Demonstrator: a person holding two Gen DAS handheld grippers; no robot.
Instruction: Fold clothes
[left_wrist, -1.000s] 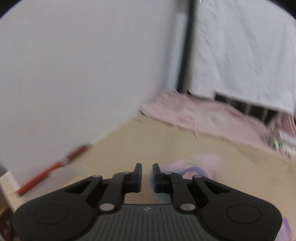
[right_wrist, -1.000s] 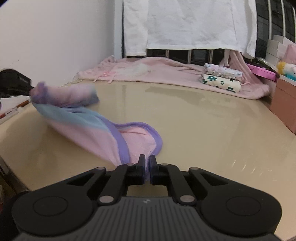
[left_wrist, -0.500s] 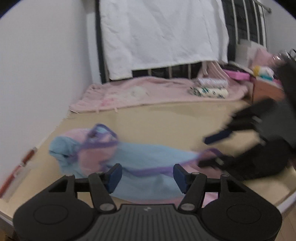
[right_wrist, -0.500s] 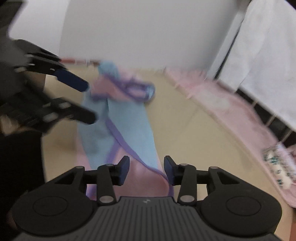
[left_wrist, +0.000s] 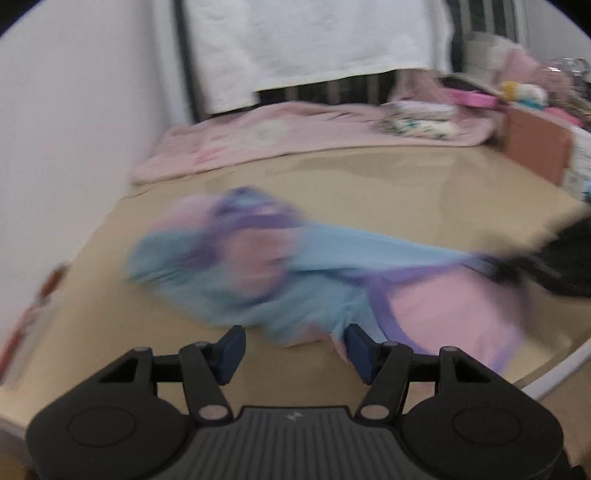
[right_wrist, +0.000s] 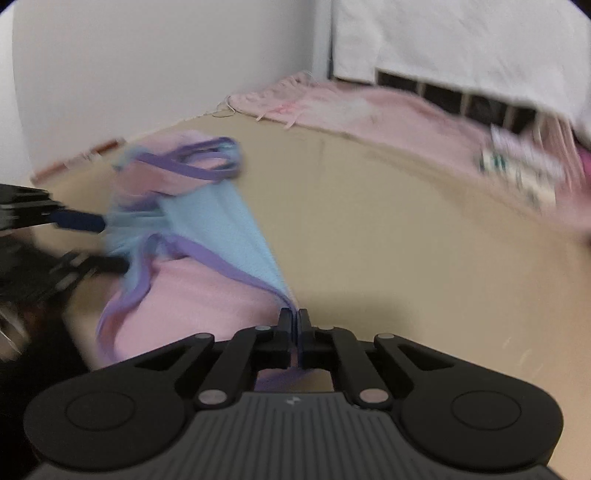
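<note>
Garment (right_wrist: 207, 295): unfolded, bunched on table (right_wrist: 388, 240). Right gripper (right_wrist: 294, 325) has just closed, clamping garment's hem. Left gripper (left_wrist: 293, 349) wide, empty, at its near edge; folding barely begun.

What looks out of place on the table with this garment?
The garment is not spread flat: its far end is bunched into a twisted lump with looped purple trim. The right claw pinches one corner; the left claw is open.
</note>
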